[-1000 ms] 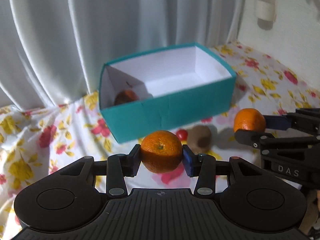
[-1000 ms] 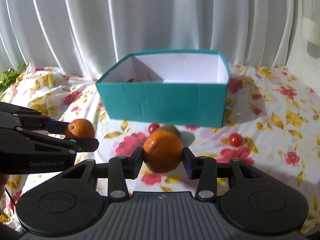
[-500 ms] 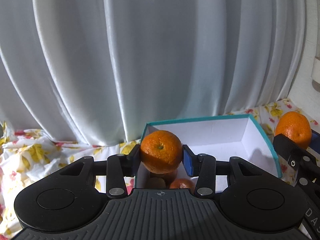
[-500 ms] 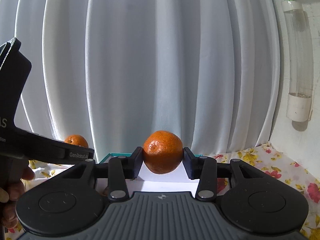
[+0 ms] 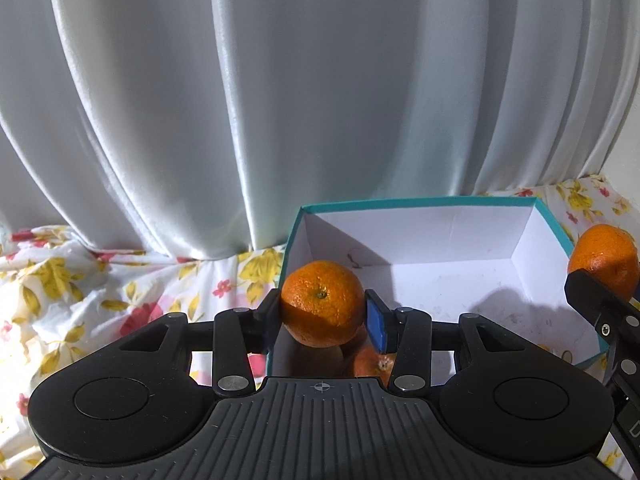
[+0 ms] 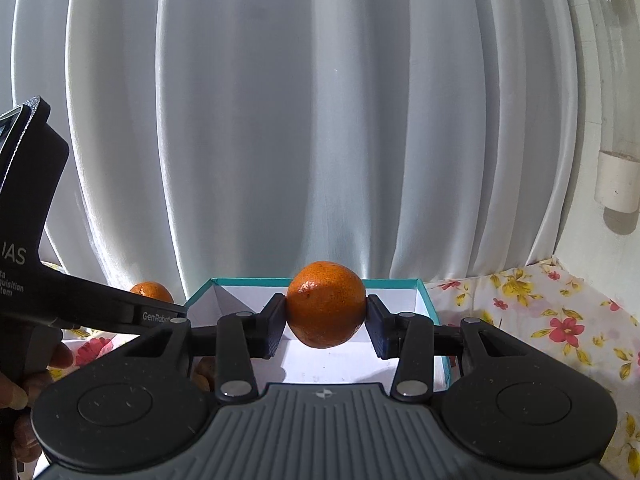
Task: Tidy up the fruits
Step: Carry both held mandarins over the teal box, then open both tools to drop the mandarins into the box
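Curtain [image 5: 280, 100]: pale pleated folds are seen filling the whole background, hung down to the cloth just behind the box.
Floral cloth [image 5: 80, 288]: a white cover printed with yellow and red flowers is spread under everything; it is rumpled at the left.
Teal box [image 5: 556, 232]: an open box with white inner walls is set on the cloth, close against the curtain; its floor is largely bare on the right side.
Fruit in box [image 5: 372, 364]: an orange piece and a darker one beside it are glimpsed in the near left corner, mostly hidden behind the left claw's finger and its load.
Left gripper [image 5: 323, 312]: its pads are pressed on the left orange [image 5: 323, 303], which is held over the box's near left corner.
Right gripper [image 6: 326, 320]: its pads are clamped on the right orange [image 6: 326, 304], which is held in front of the box opening, above the near rim.
Obstruction: from the left wrist view the right claw's black finger is seen crossing the box's right edge; from the right wrist view the left device's body covers the box's left side.
Hand [image 6: 24, 384]: fingertips are seen wrapped on the left device's handle.
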A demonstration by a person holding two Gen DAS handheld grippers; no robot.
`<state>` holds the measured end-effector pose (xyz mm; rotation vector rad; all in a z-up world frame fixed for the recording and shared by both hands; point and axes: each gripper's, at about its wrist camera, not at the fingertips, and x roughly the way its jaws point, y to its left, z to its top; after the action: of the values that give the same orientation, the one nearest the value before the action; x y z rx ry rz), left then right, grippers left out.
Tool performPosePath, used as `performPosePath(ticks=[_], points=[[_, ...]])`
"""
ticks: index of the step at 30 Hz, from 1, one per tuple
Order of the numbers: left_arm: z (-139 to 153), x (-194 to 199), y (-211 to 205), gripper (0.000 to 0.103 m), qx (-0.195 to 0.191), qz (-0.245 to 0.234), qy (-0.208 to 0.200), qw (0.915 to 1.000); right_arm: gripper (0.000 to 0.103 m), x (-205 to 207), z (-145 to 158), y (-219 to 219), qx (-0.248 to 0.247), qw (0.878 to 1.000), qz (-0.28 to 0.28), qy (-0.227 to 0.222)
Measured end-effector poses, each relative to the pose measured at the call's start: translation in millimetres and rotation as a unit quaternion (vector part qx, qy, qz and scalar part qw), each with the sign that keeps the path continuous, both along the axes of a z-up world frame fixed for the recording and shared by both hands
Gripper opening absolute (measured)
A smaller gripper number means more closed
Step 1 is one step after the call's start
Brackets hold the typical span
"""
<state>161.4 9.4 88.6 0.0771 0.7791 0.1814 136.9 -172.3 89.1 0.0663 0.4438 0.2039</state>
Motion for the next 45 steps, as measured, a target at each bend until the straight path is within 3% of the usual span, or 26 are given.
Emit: performPosePath(ticks=[17, 35, 38, 39, 40, 43, 45], points=[[-34, 8, 6, 0.048, -0.015, -0.005, 0.035, 0.9993, 0.042, 5, -42, 0, -0.023, 0.999, -0.014, 0.045], [-53, 14, -1, 0.048, -0.012, -0.021, 0.064, 0.9977, 0.042, 12, -62, 4, -0.040, 0.996, -0.012, 0.079], [-52, 12, -4, 0.055, -0.003, -0.031, 0.051, 0.9982, 0.043, 13, -64, 4, -0.042, 0.996, -0.011, 0.083], [-51, 12, -6, 0.070, 0.004, -0.031, 0.044, 0.9985, 0.043, 14, -65, 4, -0.043, 0.995, -0.012, 0.084], [-49, 10, -7, 0.078, 0.011, -0.029, 0.034, 0.9989, 0.045, 14, -65, 4, -0.045, 0.996, -0.016, 0.081], [-40, 4, -4, 0.078, 0.013, -0.028, 0.003, 0.9995, 0.064, 10, -60, 1, -0.049, 0.997, -0.036, 0.056], [-32, 0, 3, 0.078, -0.006, -0.025, -0.011, 0.9996, 0.065, 5, -54, -3, -0.051, 0.997, -0.046, 0.035]])
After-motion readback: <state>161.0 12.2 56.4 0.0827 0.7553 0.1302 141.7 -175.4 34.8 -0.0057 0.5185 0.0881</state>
